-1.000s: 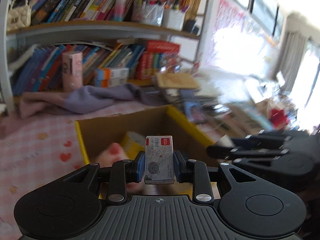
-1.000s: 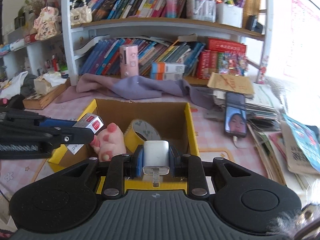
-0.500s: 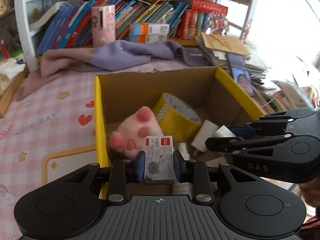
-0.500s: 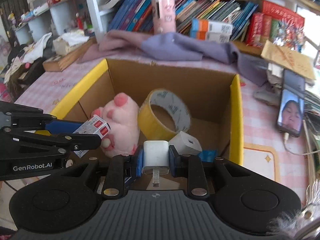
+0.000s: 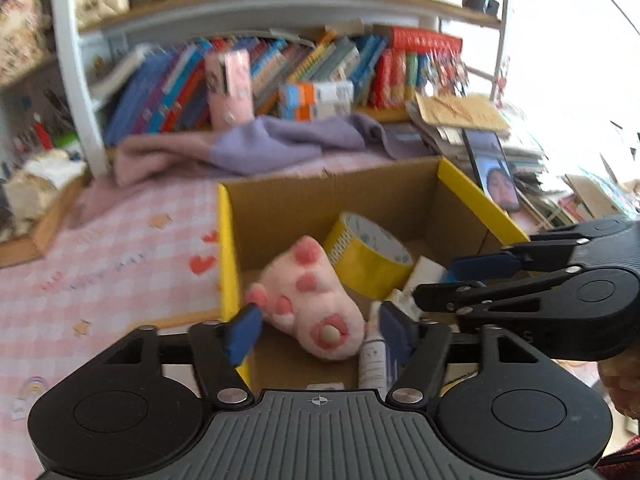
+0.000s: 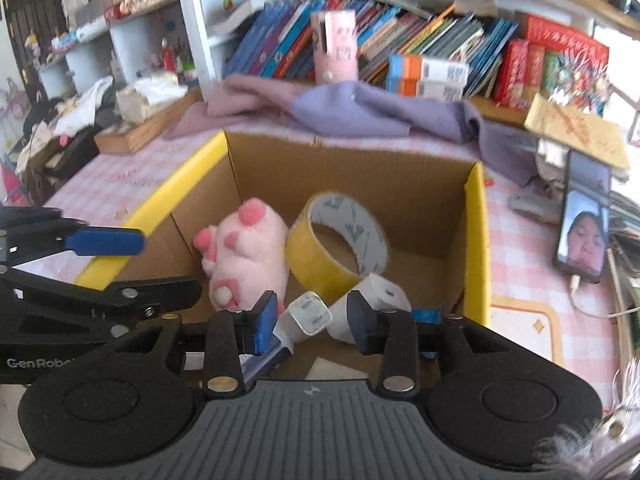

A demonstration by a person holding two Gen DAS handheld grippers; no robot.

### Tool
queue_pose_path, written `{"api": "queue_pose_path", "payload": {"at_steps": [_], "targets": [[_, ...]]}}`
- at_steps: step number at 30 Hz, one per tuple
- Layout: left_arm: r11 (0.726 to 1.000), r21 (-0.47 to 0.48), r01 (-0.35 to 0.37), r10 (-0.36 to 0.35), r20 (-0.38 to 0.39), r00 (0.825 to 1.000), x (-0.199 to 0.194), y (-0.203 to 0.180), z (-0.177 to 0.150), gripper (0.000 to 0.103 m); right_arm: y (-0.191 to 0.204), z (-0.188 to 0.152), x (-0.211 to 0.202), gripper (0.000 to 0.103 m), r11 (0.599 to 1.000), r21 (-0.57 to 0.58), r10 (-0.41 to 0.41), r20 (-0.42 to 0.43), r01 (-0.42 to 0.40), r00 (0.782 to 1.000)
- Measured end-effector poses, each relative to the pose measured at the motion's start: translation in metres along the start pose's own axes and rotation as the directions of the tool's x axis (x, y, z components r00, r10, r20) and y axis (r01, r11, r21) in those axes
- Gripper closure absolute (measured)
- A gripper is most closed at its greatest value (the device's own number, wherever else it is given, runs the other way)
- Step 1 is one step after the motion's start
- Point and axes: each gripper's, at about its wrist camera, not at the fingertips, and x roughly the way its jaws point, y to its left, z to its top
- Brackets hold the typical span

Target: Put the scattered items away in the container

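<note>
Both loads released since half a second ago: my left hand-held gripper (image 5: 320, 332) and right hand-held gripper (image 6: 312, 320) gape empty over the cardboard box (image 6: 476, 240), white charger (image 6: 310, 314) lying just below the right one, prongs toward me.

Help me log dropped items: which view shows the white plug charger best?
The right wrist view: the white plug charger lies in the cardboard box between the open right gripper fingers, prongs visible. The left wrist view shows only white bits behind the right gripper.
</note>
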Motion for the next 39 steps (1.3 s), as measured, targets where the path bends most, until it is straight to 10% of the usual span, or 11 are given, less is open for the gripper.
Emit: {"api": "queue_pose_path", "payload": {"at_steps": [19,39], "targets": [[0.988,-0.119,-0.096,0.121,0.22,0.968,-0.106,0.028,-0.053,0.004,0.069,-0.044,-0.086,0.033,0.988,0.03,-0.156,0.198,0.154,0.968],[0.955,-0.191,-0.226,0.246,0.09,0.965,-0.185,0.065,-0.162,0.0,0.162,-0.143,-0.139,0.011,0.969,0.093,-0.24,0.128,0.229,0.962]]}}
